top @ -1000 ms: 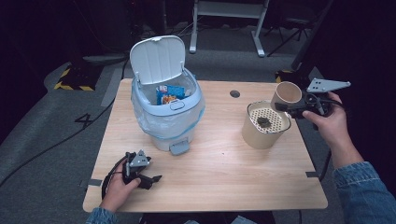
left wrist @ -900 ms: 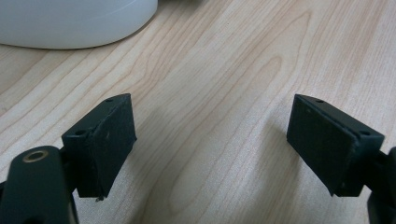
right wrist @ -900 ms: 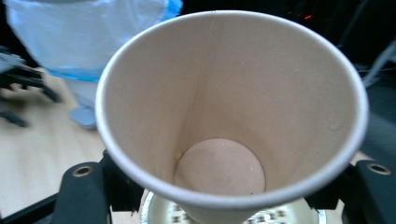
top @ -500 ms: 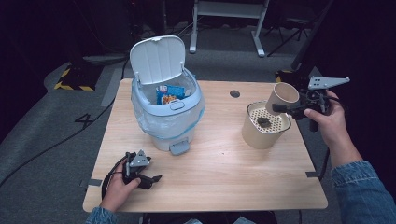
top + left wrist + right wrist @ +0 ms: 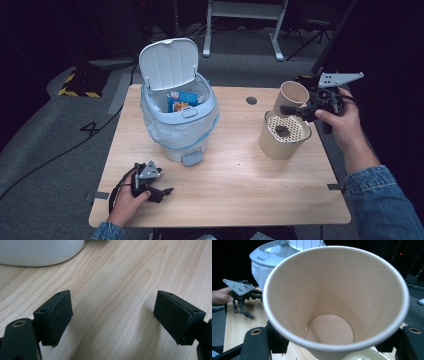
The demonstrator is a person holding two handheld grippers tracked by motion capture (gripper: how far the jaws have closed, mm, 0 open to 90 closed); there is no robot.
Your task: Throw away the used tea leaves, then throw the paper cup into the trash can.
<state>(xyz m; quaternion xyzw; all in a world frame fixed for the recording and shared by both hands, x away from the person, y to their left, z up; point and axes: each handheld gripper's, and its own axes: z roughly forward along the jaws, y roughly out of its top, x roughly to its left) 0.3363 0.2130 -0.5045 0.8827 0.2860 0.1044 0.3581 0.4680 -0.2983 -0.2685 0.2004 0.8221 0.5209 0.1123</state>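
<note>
The right gripper [image 5: 300,111] pinches an empty paper cup [image 5: 291,96] by its sides, tilted above the strainer-topped cup [image 5: 283,135] near the table's [image 5: 240,180] right edge. The left gripper [image 5: 159,192], jaws spread, rests at the front-left corner.

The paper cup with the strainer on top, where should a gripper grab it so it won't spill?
Best bet: grip the strainer cup low on its bare side wall, coming in level from the person's side, one jaw on each side. Its top is capped by the perforated strainer with a dark lump on it, so a grab from above would likely press on that. It stands upright on the table, and that side looks open.
</note>
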